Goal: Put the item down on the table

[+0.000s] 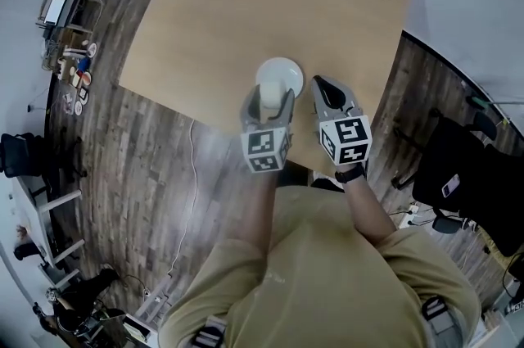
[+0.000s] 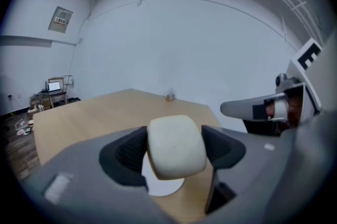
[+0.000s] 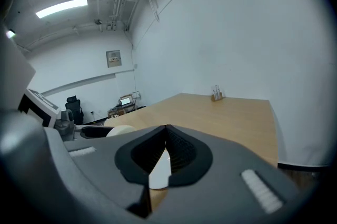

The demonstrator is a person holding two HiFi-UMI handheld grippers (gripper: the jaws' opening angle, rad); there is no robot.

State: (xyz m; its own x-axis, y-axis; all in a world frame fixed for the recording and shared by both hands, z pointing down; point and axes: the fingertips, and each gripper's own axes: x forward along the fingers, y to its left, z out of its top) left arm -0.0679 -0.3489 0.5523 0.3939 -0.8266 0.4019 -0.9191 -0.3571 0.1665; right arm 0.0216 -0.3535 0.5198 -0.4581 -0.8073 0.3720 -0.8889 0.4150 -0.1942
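Cream item (image 2: 175, 146), long axis unclear, between left gripper (image 1: 268, 99) fingers (image 2: 126, 154), over plate (image 1: 282, 70)

I've got the left gripper (image 1: 268, 98) clamped on a cream item (image 2: 175, 145), jaws pressed to both its sides. Right gripper (image 1: 326, 90) sits just beside it, jaws closed tip to tip with nothing between them. Left forearm (image 1: 255, 207) and right forearm (image 1: 368, 203) both reach forward, side by side.
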